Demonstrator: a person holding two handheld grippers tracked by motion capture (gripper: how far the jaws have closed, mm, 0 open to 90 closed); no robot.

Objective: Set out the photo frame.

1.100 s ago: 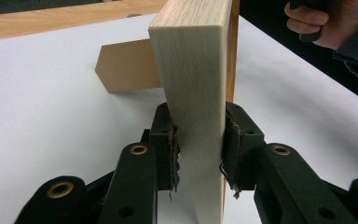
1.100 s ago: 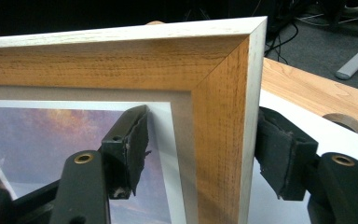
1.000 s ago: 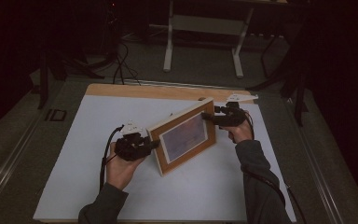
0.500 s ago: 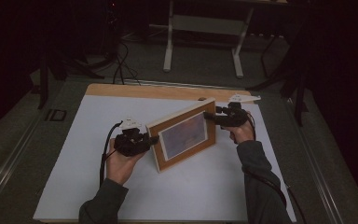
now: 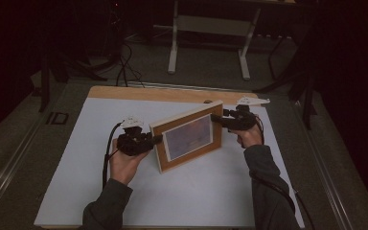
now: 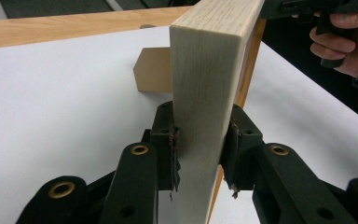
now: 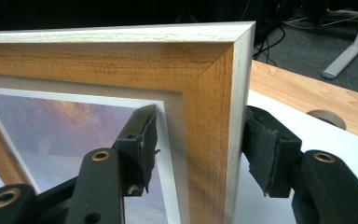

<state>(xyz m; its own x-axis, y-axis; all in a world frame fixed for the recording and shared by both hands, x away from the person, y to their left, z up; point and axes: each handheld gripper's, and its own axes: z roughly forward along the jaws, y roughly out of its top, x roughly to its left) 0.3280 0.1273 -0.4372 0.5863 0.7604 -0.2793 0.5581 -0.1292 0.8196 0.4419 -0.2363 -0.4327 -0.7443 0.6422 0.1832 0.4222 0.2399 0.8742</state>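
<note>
Between the two hand-held grippers, a wooden picture frame (image 5: 189,142) stands upright on the desk (image 5: 76,191). Left hand-held gripper (image 5: 154,140) is clamped on the frame's left edge. Right hand-held gripper (image 5: 216,118) straddles its upper right corner, jaws just closing, the outer pad not yet touching.

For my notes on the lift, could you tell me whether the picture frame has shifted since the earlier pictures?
No. The picture frame stands in the same spot against the table's wooden far edge.
</note>
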